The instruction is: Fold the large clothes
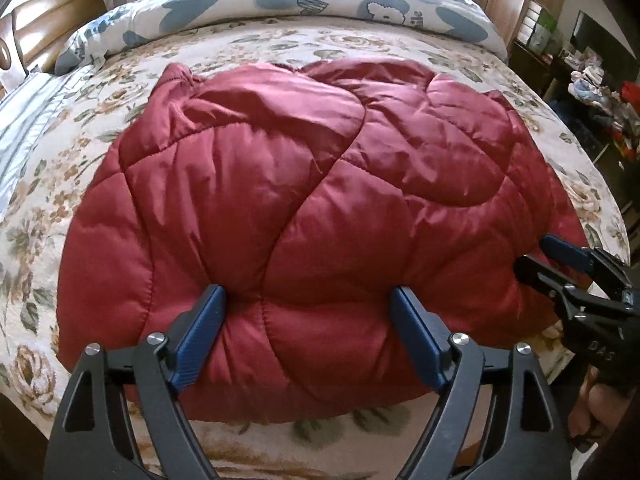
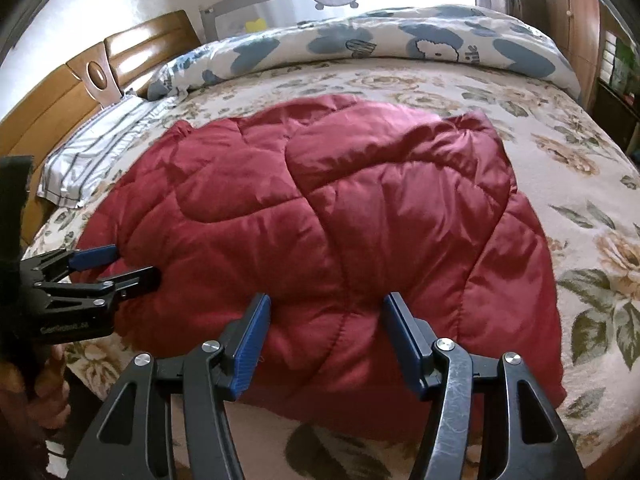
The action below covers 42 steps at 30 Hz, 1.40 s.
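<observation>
Jacket (image 1: 304, 200), dark red, quilted and puffy, lay folded into a thick bundle in the middle of the bed (image 1: 280, 46), on the floral bedspread. All places below are taken from that jacket.

Left claw (image 1: 310, 304) stood over the jacket's near edge, tilted steeply down. Its blue pads (image 1: 202, 332) were spread wide apart, one at each side of a padded bulge of red fabric; whether they touched the cloth could not be made out, and they did not squeeze it. Nothing was clamped.

Right claw (image 2: 326, 312) stood over the same near edge, further toward the jacket's right corner. Its pads (image 2: 250, 344) were also apart, somewhat less so, with a quilted panel lying between them and no pinch visible.

From each wrist view the other claw showed at the jacket's side edge, jaws parted, tips against or just beside the fabric; contact there could not be told.

Beyond the jacket, at the far side of the bed, lay a rolled white duvet (image 2: 360, 44) with blue patches and cartoon prints. Left of the jacket, a striped pillow (image 2: 100, 152) lay against the wooden headboard (image 2: 60, 92). Right of the jacket, off the bed, a cluttered dark shelf (image 1: 592, 76) stood.
</observation>
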Tool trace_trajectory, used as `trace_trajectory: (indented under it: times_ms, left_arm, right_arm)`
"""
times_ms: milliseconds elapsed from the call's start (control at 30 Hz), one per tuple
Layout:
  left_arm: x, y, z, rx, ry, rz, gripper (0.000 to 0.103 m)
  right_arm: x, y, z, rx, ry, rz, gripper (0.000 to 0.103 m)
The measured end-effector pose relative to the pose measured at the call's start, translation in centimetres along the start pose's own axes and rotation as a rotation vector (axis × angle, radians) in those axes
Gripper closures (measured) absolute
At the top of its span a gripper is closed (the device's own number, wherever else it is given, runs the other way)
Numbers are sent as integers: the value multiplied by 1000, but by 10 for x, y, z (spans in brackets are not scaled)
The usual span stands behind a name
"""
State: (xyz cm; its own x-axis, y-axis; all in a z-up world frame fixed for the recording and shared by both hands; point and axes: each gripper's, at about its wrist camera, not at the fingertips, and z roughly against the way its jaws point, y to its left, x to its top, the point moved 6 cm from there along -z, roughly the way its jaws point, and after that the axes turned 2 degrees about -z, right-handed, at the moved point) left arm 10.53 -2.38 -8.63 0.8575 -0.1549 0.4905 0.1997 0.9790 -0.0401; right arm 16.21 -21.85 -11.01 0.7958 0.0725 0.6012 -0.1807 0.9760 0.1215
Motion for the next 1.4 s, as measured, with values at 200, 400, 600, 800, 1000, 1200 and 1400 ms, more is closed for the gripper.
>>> trace_trajectory:
  times_ms: [200, 400, 600, 800, 1000, 1200, 1400]
  left_arm:
    - [0, -1, -8, 20, -3, 2, 18]
    - [-1, 0, -13, 32, -17, 5, 17]
    - [12, 1, 3, -8, -49, 33, 18]
    - [39, 29, 0, 35, -80, 91, 18]
    - [35, 41, -26, 45, -34, 110, 17]
    - [33, 38, -25, 53, -38, 110, 17]
    - [33, 38, -25, 46, -39, 109, 17]
  right_arm:
    - [-1, -9, -17, 26, 17, -40, 43]
    - [-5, -9, -20, 26, -6, -38, 43]
    - [-7, -10, -19, 29, -20, -42, 43]
    - [-6, -10, -18, 28, -19, -44, 43]
    - [-2, -10, -12, 40, 7, -56, 44]
    - [34, -7, 6, 58, -54, -41, 44]
    - [60, -18, -25, 48, -27, -58, 44]
